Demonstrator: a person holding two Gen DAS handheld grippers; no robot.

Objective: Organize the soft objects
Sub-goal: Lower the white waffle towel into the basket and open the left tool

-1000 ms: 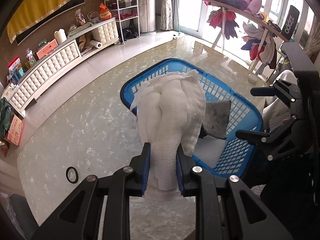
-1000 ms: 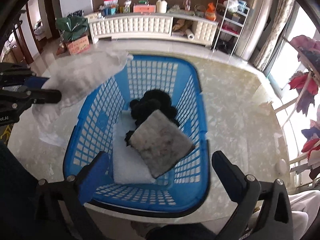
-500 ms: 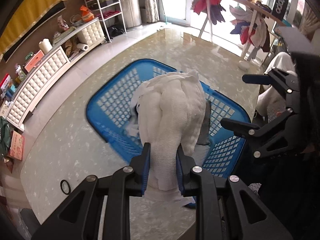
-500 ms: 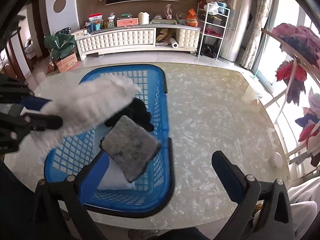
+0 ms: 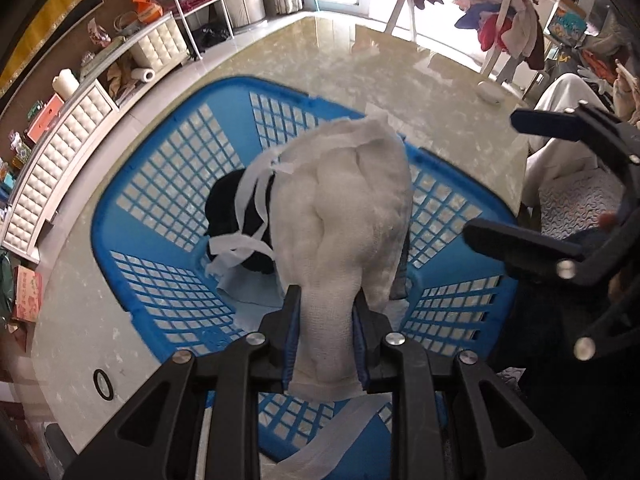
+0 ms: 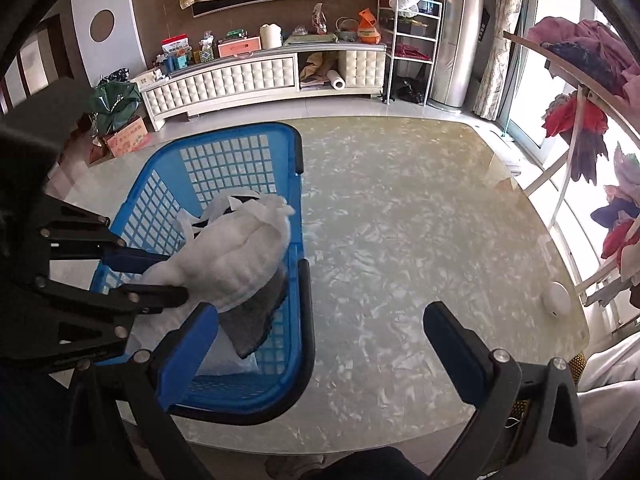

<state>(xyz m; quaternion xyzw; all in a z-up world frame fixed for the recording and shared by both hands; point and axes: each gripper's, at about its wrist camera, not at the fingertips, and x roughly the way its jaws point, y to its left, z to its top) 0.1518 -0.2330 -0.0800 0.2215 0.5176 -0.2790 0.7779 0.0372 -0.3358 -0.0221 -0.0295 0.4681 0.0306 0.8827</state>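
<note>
White gauze cloth (image 5: pixel 344 224): bunched, loose strips trailing from its far side. Held in the left gripper (image 5: pixel 326 332), whose jaws are nearly closed and press both sides of the cloth's narrow end; the bulk hangs forward of the fingertips, over the inside of the blue basket (image 5: pixel 168 216).

Left gripper: tilted steeply downward, above the basket's near wall.

Basket contents, beyond and below the left fingertips: a black item (image 5: pixel 232 220), a pale folded cloth (image 5: pixel 248 294), a grey pad (image 6: pixel 256 316) partly under the white cloth.

Right gripper (image 6: pixel 320 340): jaws spread wide, nothing between them, angled down over the marbled table (image 6: pixel 400 240); basket's near corner by its left finger (image 6: pixel 188 356), left gripper off to its left.
</note>
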